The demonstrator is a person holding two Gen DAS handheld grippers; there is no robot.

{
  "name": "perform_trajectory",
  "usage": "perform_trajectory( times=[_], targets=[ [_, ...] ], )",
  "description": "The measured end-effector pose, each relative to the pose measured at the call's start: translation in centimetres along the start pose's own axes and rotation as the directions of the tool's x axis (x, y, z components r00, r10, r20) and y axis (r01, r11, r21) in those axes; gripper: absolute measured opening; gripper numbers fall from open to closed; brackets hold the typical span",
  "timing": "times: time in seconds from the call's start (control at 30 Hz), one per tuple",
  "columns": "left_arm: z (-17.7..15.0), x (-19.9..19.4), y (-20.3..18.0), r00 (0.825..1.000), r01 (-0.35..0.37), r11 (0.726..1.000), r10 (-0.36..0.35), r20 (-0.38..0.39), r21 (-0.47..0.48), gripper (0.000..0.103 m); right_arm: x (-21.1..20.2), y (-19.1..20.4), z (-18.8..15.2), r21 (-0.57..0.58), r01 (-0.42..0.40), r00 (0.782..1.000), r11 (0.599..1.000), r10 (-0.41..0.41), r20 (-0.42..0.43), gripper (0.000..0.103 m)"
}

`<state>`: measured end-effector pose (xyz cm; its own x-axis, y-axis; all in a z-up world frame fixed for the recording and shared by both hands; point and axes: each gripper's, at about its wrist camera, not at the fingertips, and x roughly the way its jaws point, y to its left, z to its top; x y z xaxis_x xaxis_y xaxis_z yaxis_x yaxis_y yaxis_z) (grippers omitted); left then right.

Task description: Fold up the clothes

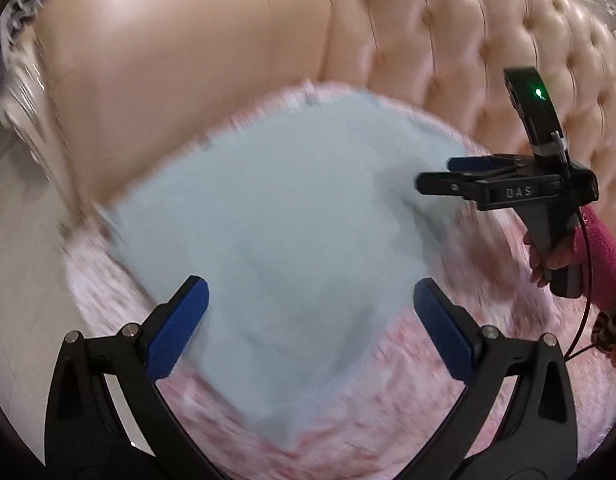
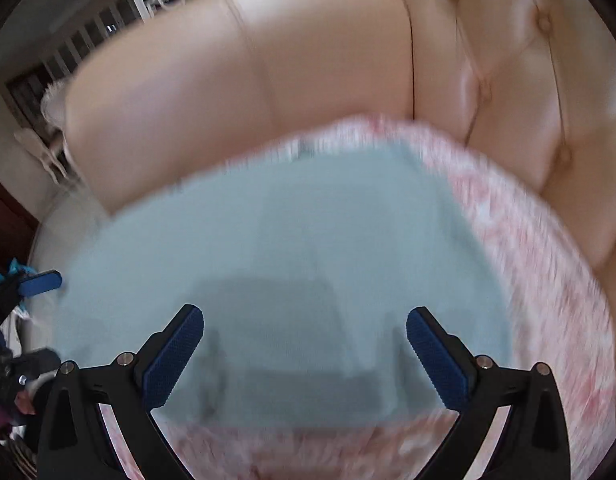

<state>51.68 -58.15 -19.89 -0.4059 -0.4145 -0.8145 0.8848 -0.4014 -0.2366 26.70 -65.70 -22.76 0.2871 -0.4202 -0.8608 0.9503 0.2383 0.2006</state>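
Only legible writing: "DAS" in pale letters on the black body of the right claw point(image 1: 447, 174), seen side-on in the left wrist view; a green light point(image 1: 537, 91) glows on the module above it. A hand point(image 1: 547, 256) in a magenta sleeve point(image 1: 599, 268) grips that claw's handle from below, a thin cable trailing down beside it. The claw lies level, its tips pointing left over the right edge of the cloth point(image 1: 268, 232). From the side its fingers look close together, but the right wrist view shows its blue pads point(image 2: 174, 360) set wide apart with nothing between them. Left claw point(image 1: 308, 328): fingers also spread wide, empty, hovering above the cloth's near part. The cloth is pale blue, flat, lying on a fluffy pink cover point(image 1: 387, 400) over the seat of a peach tufted sofa point(image 1: 467, 40), one corner toward the armrest point(image 1: 168, 60). It sits diamond-wise in the left view. Motion blur hides folds and seams; long axis cannot be told.
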Motion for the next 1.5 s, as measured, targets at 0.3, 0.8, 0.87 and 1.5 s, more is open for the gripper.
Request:
perform_trajectory(
  times=[0.3,0.8,0.87,1.5],
  targets=[
    [-1.0,-0.3,0.2,0.999,-0.027,1.0,0.027,-0.041,0.001,0.102,-0.8,0.0,-1.3,0.023,0.01,0.999,1.0,-0.009,-0.037,0.103],
    [-2.2,-17.0,-7.7,0.972,-0.089,0.993,0.07,0.226,0.073,0.102,-18.5,6.3,-10.4,0.226,-0.034,0.986,0.973,-0.005,0.168,0.103],
    [-3.2,-18.2,-9.3,0.963,-0.108,0.99,0.081,0.257,0.094,0.102,-20.0,7.9,-12.4,0.232,-0.053,0.98,0.971,0.006,0.198,0.103],
    [-7.1,-23.7,-10.1,0.918,-0.15,0.988,0.154,0.365,-0.041,0.102,-28.5,19.0,-17.7,0.065,0.214,0.927,0.975,-0.224,0.301,0.103]
  ],
)
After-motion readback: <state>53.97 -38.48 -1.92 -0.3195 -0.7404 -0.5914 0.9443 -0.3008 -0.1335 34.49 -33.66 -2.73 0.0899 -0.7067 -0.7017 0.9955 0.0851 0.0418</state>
